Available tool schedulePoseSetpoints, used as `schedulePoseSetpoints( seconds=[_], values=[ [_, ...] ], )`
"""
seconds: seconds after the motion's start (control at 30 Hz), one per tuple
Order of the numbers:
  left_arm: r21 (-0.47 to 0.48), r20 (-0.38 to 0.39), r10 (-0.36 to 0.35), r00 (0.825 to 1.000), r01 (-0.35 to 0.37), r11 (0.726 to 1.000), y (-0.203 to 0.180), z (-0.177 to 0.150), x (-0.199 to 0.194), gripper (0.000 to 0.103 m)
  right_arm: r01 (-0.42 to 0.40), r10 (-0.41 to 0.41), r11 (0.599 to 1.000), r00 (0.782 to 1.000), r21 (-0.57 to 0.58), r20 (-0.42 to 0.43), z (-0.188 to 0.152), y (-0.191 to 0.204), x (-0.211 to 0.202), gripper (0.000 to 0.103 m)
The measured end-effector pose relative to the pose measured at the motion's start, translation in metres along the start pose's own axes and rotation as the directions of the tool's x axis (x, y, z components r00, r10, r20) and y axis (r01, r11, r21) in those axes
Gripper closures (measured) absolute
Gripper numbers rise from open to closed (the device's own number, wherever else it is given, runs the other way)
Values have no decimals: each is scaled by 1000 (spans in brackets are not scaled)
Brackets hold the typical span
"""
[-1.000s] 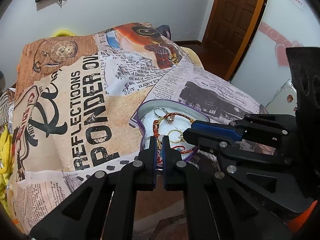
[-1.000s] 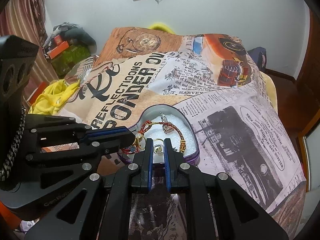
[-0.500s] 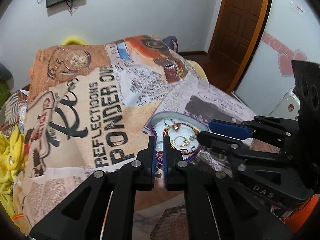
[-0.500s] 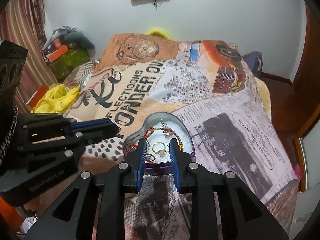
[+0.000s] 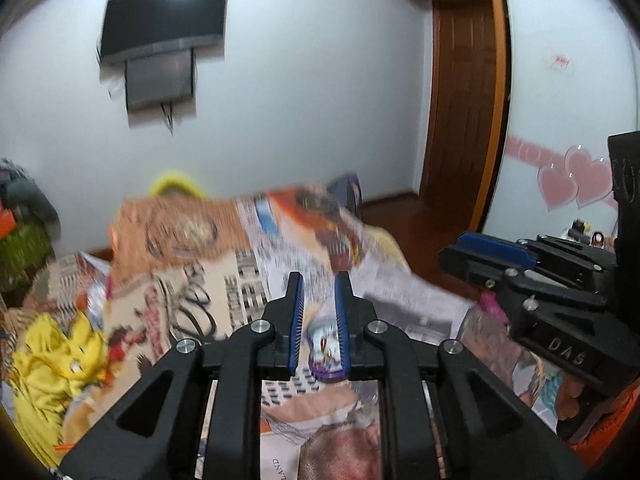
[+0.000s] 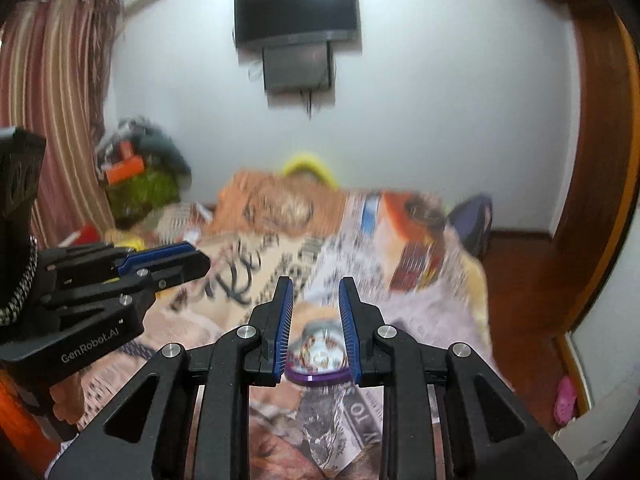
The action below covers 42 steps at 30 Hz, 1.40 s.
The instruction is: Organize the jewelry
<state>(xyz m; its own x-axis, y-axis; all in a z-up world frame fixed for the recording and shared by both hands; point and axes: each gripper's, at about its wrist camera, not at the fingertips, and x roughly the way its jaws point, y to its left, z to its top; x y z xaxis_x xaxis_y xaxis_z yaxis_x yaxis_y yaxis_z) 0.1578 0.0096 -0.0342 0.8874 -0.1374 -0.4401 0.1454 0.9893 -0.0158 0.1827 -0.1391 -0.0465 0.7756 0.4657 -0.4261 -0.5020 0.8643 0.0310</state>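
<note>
On the bed, low in both views: a heart-shaped tin
Tin: the tin point(image 6: 318, 360) has a purple rim and a white lining; it lies on the bed cover, seen in the gap between each gripper's fingers but well beyond them, touched by neither. In the left view the tin point(image 5: 326, 354) is partly hidden behind the right-hand finger.
Jewelry: red and gold pieces point(image 6: 316, 354) lie inside the tin; the picture is too blurred to tell them apart.
Right gripper: the right gripper point(image 6: 316, 286) is raised above the bed and points slightly down; its blue-padded fingers point(image 6: 285, 312) stand a little apart, having just been opening, and hold nothing.
Left gripper: the left gripper point(image 5: 319, 282) is likewise raised, its blue-padded fingers point(image 5: 297, 316) a little apart after just opening, with nothing gripped.
Side by side: each gripper shows at the edge of the other's view, the left gripper point(image 6: 192, 258) at the left and the right gripper point(image 5: 460, 250) at the right.
Bed cover: the bed cover point(image 6: 260, 264) is printed like newspaper, with large black lettering and an orange car picture.
Yellow cloth: a crumpled yellow cloth point(image 5: 52, 368) lies at the left side of the bed.
Wall: a dark television point(image 6: 294, 12) hangs on the white wall behind the bed.
Curtain: a striped curtain point(image 6: 52, 100) hangs at the left.
Door: a brown wooden door point(image 5: 464, 100) stands at the right.
Heart stickers: pink heart stickers point(image 5: 572, 182) mark the surface beside the door.
</note>
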Motion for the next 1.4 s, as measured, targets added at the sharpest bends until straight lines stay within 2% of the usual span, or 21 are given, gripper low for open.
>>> schedulePoseSetpoints(
  seconds=[0.1, 0.2, 0.27, 0.33, 0.4, 0.43, 0.47, 0.53, 0.57, 0.63, 0.7, 0.83, 1.4],
  values=[
    [15, 104, 32, 994, -34, 999, -9, 9, -37, 89, 26, -25, 1000, 993, -7, 119, 12, 8, -43, 82],
    [16, 201, 60, 978, -64, 998, -16, 13, -73, 87, 43, -39, 999, 976, -12, 214, 19, 18, -77, 82],
    [8, 249, 75, 966, -80, 997, -19, 13, -91, 76, 55, -49, 998, 963, -13, 264, 21, 23, -95, 82],
    [-10, 287, 95, 953, -96, 995, -20, 12, -104, 47, 66, -58, 998, 950, -15, 307, 21, 29, -111, 82],
    [-32, 319, 129, 939, -126, 992, -21, 9, -116, 31, 74, -65, 997, 941, -14, 333, 21, 33, -118, 78],
    [-41, 331, 145, 932, -140, 989, -22, 7, -121, 23, 80, -70, 997, 935, -14, 348, 20, 36, -123, 71],
    [-48, 335, 153, 930, -145, 988, -21, 6, -124, 19, 87, -76, 996, 930, -12, 358, 20, 37, -125, 67],
    [-66, 344, 169, 924, -156, 986, -21, 5, -132, 9, 108, -97, 994, 919, -7, 382, 16, 41, -129, 50],
    [-73, 348, 178, 921, -162, 984, -21, 3, -135, 8, 114, -104, 993, 915, -3, 389, 15, 43, -129, 46],
    [-76, 351, 188, 917, -172, 982, -21, 2, -139, 4, 121, -113, 993, 912, 3, 395, 12, 45, -129, 28],
    [-81, 352, 196, 916, -178, 981, -20, 2, -140, 3, 137, -133, 990, 905, 19, 405, 10, 47, -129, 17],
    [-94, 338, 199, 920, -178, 980, -20, 0, -138, 3, 140, -143, 989, 903, 37, 406, 7, 47, -137, 6],
    [-104, 317, 195, 928, -170, 980, -18, -7, -142, 3, 142, -147, 989, 914, 42, 378, -5, 39, -145, 4]
  ],
)
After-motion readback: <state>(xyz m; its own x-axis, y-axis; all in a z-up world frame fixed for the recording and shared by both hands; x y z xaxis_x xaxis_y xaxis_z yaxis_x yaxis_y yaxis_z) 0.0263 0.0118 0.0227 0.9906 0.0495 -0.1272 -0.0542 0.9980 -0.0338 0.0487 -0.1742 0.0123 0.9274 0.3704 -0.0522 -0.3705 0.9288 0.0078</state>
